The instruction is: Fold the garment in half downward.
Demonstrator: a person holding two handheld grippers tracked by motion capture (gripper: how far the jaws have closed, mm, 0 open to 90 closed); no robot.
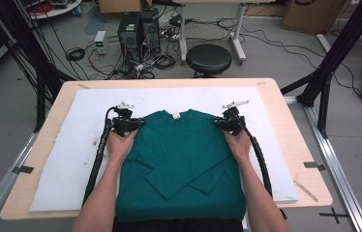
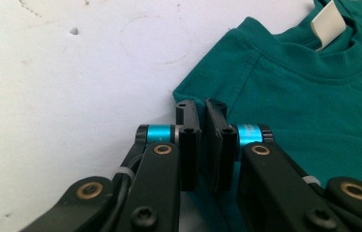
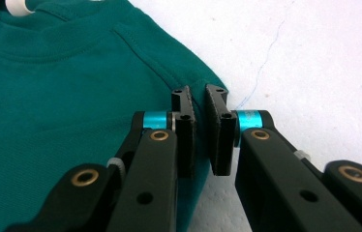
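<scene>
High view: a dark green cotton T-shirt (image 1: 181, 162) is laid flat on a white foam board (image 1: 72, 159) covering a light wooden table (image 1: 38, 130); both sleeves are folded inward across the body, and a pale label sits at the collar. The left gripper (image 1: 140, 123) is pinched on the shirt's left shoulder corner, the right gripper (image 1: 218, 123) on the right shoulder corner. Bare board is left on both sides and beyond the collar; the hem reaches the near table edge. A black round stool (image 1: 208, 59) is seen on the grey floor behind the table.

Left gripper view: the black jaws are drawn nearly together on the folded shoulder edge, where the stitched seam and ribbed neckband are visible. The matte, speckled board lies to their left.

Right gripper view: the jaws are drawn narrow, clamped on the opposite shoulder corner; fabric passes between the pads. A faint blue line is marked on the board beside them.
</scene>
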